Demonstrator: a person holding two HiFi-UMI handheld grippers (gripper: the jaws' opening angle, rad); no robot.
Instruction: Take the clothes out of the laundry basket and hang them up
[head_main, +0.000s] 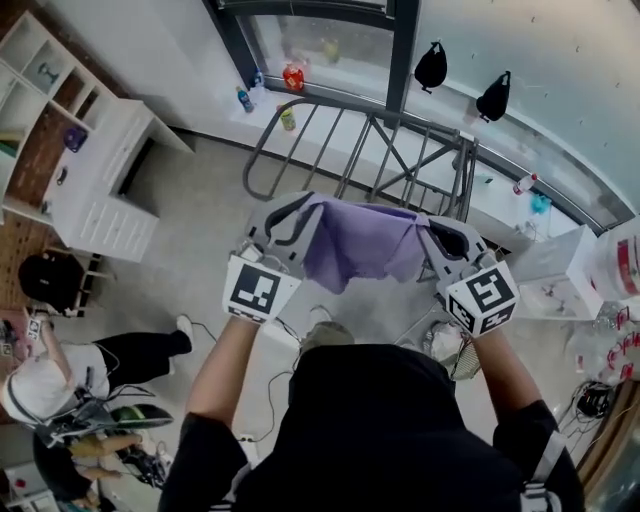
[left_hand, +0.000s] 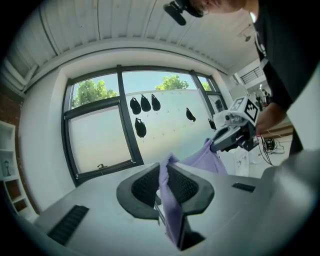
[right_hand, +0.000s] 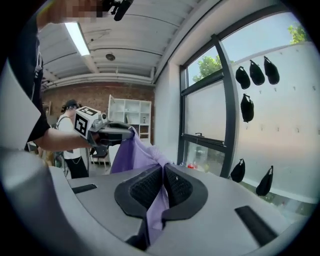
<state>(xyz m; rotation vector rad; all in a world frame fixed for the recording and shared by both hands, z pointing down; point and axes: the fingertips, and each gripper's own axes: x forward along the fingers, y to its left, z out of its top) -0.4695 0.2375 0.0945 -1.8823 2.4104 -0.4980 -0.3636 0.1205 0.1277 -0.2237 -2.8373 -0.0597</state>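
Two grippers hold one lilac cloth garment (head_main: 362, 245) stretched between them in the air, clear of the floor. The left gripper (head_main: 300, 222) has its jaws closed down on one edge of the fabric, a fold pinched between the ribbed black pads (left_hand: 145, 186). The right gripper (head_main: 430, 238) is clamped the same way on the opposite edge, with cloth trailing down from its jaws.

Just beyond the garment stands a grey metal drying rack (head_main: 400, 150) with parallel bars, set against a tall dark-framed window (head_main: 402, 50). A few coloured plastic bottles (head_main: 292, 76) sit on the white sill (head_main: 265, 110) below the glass. Outside, several black pouch-like things (head_main: 431, 66) hang on a pale wall, and green treetops (left_hand: 90, 91) show above it.

The pale grey floor (head_main: 205, 235) is smooth, with thin cables (head_main: 285, 325) lying near the person's feet. To the left are a white open shelving unit (head_main: 30, 85) and a low white cabinet with drawers (head_main: 105, 215). Another person in a white top (head_main: 50, 385) crouches at the lower left. The far red brick wall (right_hand: 100, 95) meets a white ribbed ceiling (right_hand: 125, 55) carrying a long strip light (right_hand: 77, 37).
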